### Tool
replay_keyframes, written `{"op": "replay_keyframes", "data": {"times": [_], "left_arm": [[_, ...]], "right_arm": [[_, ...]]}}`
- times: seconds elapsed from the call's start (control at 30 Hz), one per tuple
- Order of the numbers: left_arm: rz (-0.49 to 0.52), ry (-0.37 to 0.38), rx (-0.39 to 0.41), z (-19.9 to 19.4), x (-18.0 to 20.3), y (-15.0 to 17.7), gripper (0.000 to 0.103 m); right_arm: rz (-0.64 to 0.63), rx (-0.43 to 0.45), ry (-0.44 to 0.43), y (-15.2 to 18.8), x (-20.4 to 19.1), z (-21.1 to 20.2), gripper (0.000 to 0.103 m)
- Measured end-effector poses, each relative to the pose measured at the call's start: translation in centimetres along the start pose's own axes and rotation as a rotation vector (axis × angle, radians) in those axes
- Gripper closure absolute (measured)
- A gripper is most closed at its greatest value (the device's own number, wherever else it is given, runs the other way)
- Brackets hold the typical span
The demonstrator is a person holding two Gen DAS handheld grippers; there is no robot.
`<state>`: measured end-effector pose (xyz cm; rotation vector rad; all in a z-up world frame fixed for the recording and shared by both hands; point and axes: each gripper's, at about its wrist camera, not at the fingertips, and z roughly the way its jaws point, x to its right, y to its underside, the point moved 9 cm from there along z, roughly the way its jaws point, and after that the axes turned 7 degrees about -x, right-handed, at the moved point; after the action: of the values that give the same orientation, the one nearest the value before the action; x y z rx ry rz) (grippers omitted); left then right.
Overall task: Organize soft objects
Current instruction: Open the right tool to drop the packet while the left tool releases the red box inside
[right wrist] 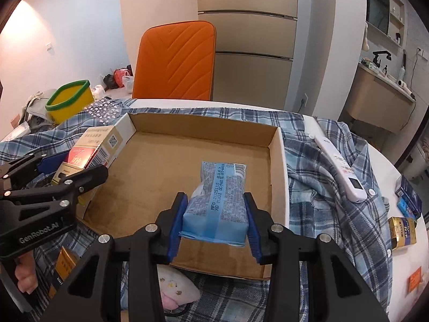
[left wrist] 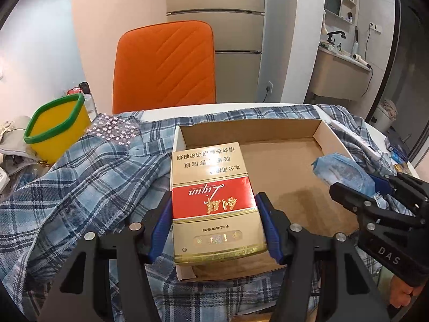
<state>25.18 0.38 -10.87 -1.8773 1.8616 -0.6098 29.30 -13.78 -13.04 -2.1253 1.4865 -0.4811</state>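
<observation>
Left wrist view showed the left tool (left wrist: 214, 214) clamped on a gold-and-red carton (left wrist: 211, 201), its blue pads pressing both long sides. The carton sat tilted over the left wall of an open cardboard box (left wrist: 295, 177), its far end inside the box and its near end raised above the box's front edge. The box lay on a blue plaid shirt (left wrist: 80, 187) spread over the white worktop (left wrist: 161, 112). At the right edge of that view the right tool (left wrist: 375, 187) carried a blue packet (left wrist: 343, 171) over the box's right side.

From the right wrist view, the right tool (right wrist: 214, 220) gripped the blue packet (right wrist: 217, 204) by its sides, the packet pointing away from the camera and held above the box floor (right wrist: 161, 166), near the right wall. The left tool (right wrist: 53, 177) and its carton (right wrist: 99, 147) appeared at the left, the carton leaning on the box's left wall.

An orange chair (right wrist: 177, 61) stood behind the worktop. A yellow bin with a green rim (right wrist: 71, 99) stood at the far left. A white remote (right wrist: 340, 166) lay on the shirt right of the box, and a pink-and-white soft toy (right wrist: 174, 289) lay just in front of the box's near edge.
</observation>
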Motion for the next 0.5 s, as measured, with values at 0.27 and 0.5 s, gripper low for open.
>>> {"op": "replay_keyframes", "data": {"times": [0.27,0.5], "left_arm": [[0.002,0.001,0.002,-0.1,0.0,0.0,0.044],[-0.001,0.003,0.032,-0.6,0.1,-0.1,0.03]], "right_arm": [[0.012,0.013,-0.004,-0.2,0.1,-0.2,0.05],[0.045,0.056,0.015,-0.7,1.4,-1.8,0.038]]}}
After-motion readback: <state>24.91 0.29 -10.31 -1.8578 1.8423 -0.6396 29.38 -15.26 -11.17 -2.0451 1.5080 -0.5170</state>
